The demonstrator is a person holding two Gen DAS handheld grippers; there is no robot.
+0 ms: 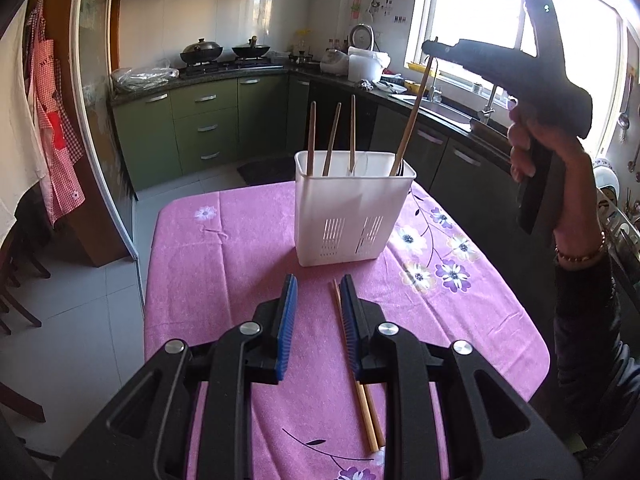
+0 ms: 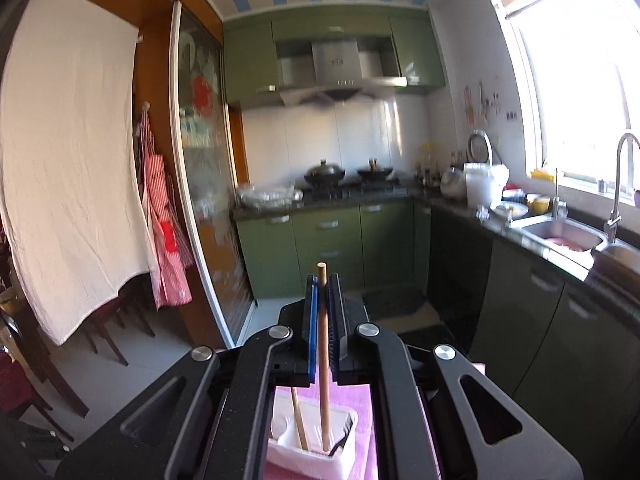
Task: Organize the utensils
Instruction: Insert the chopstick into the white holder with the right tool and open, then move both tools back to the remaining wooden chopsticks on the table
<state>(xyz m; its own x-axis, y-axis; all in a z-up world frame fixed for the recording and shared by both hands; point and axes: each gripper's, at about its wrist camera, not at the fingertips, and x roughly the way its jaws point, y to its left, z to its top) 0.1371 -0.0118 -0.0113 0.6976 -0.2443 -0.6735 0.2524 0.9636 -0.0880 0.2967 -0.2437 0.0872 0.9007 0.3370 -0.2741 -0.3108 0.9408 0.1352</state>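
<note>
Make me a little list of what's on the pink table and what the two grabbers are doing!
table: pink flowered cloth
holder: white utensil holder, upright, three chopsticks standing inside
right gripper: shut on a chopstick, its lower end in the holder
left gripper: jaws apart, holding nothing
on the cloth: pair of chopsticks beside the left gripper's right finger

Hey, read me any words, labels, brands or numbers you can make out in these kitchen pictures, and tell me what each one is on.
Nothing can be read for certain.
Apron: pale letters on the bib, too blurred.
Range hood: small badge, too small to read.
Wall stickers by the window: blurred.
White holder, chopsticks, pink cloth: no text.
</note>
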